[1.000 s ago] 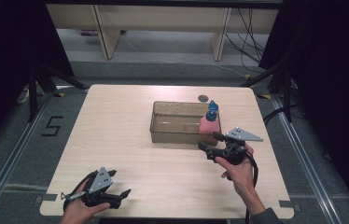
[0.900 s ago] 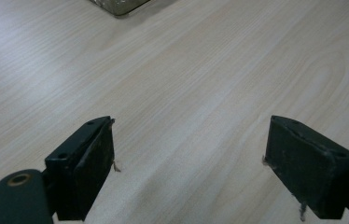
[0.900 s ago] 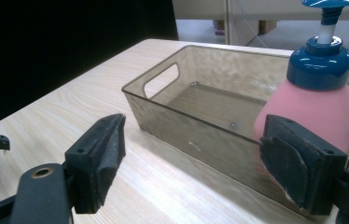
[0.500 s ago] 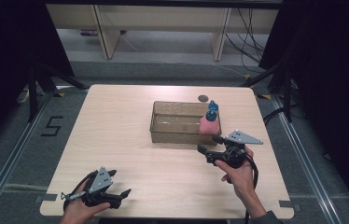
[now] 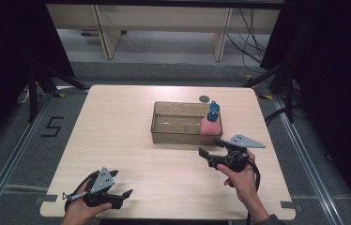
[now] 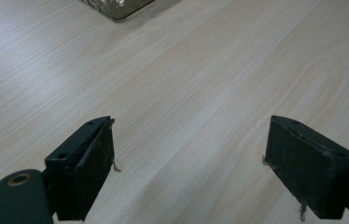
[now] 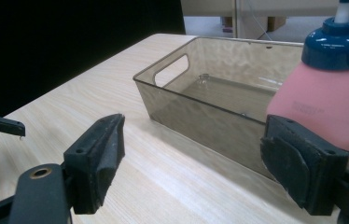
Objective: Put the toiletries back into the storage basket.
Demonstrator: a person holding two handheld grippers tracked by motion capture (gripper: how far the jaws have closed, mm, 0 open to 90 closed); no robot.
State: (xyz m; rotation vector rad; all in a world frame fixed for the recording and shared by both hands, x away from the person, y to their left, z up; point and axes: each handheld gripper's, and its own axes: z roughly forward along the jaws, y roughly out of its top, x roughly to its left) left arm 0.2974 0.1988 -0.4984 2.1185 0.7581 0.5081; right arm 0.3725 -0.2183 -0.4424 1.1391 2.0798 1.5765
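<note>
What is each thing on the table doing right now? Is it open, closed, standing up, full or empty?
Pink bottle: upright in the bin's right end, blue cap on.
Clear bin: upright on the table, no lid, bare apart from the bottle.
Left gripper: jaws open, nothing between them, over bare table.
Right gripper: jaws open, holding nothing, in front of the bin.
Small dark disc: lying flat behind the bin.

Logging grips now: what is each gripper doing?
Left gripper: open, holding nothing, over bare table.
Right gripper: open, holding nothing, near the pink bottle.
</note>
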